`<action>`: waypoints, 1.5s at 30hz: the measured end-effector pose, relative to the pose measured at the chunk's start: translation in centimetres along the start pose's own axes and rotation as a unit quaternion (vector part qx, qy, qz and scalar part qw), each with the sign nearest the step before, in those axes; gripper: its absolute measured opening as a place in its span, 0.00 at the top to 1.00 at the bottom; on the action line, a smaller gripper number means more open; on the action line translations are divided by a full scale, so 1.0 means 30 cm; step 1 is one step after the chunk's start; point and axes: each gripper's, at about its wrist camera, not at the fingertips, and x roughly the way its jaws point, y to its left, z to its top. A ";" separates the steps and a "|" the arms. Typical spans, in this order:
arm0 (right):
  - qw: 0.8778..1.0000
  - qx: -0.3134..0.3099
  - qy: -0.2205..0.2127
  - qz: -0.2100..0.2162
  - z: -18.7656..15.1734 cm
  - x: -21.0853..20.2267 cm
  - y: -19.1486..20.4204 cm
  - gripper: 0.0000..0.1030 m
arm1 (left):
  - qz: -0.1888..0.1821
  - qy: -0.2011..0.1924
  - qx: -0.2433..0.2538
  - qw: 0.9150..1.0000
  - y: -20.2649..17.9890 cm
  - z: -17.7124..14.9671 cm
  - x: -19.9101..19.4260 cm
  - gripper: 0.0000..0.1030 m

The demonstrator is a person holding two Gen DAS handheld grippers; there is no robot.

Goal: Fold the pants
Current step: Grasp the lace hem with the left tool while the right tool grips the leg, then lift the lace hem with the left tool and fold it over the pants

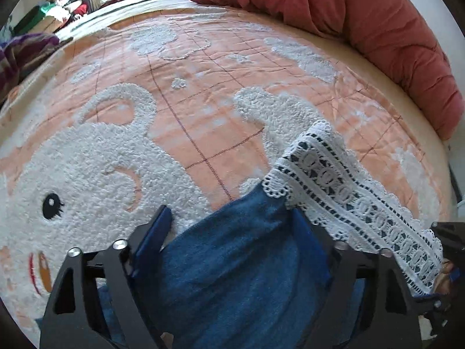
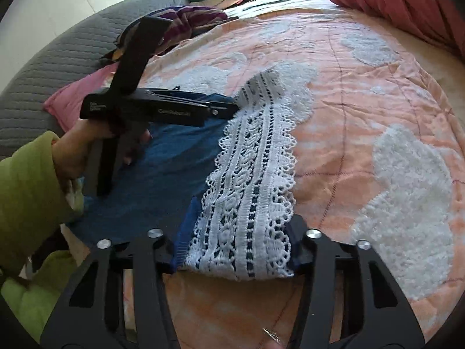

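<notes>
Blue denim pants [image 1: 232, 267] with a white lace hem band [image 1: 343, 186] lie on a peach bedspread with a white rabbit pattern [image 1: 189, 101]. In the left wrist view the denim lies between the wide-apart fingers of my left gripper [image 1: 232, 218]. In the right wrist view the lace hem [image 2: 247, 197] lies between the open fingers of my right gripper [image 2: 241, 224]. My left gripper [image 2: 223, 107] shows there from the side, held in a hand, over the denim [image 2: 162, 180] at the far end of the lace.
A red rolled duvet [image 1: 363, 29] lies along the far right of the bed. A striped purple cloth [image 2: 189, 20] and a pink pillow [image 2: 72, 99] lie at the left, beside a grey quilted cover [image 2: 58, 52]. Piled clothes [image 1: 52, 14] are beyond the bed.
</notes>
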 end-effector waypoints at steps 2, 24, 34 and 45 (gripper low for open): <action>1.000 -0.002 -0.001 0.004 0.005 0.006 0.005 0.66 | -0.013 -0.001 0.000 1.000 -0.007 -0.002 -0.009 0.42; 0.988 -0.137 -0.032 0.062 0.109 -0.026 0.308 0.80 | -0.071 -0.123 -0.130 0.981 0.183 -0.152 -0.281 0.94; 0.964 -0.243 0.032 0.107 0.075 0.161 0.607 0.80 | -0.016 -0.115 -0.320 0.940 0.429 -0.439 -0.454 0.63; 0.925 -0.365 0.066 0.088 -0.062 0.244 0.844 0.78 | -0.069 -0.159 -0.419 0.891 0.574 -0.717 -0.591 0.50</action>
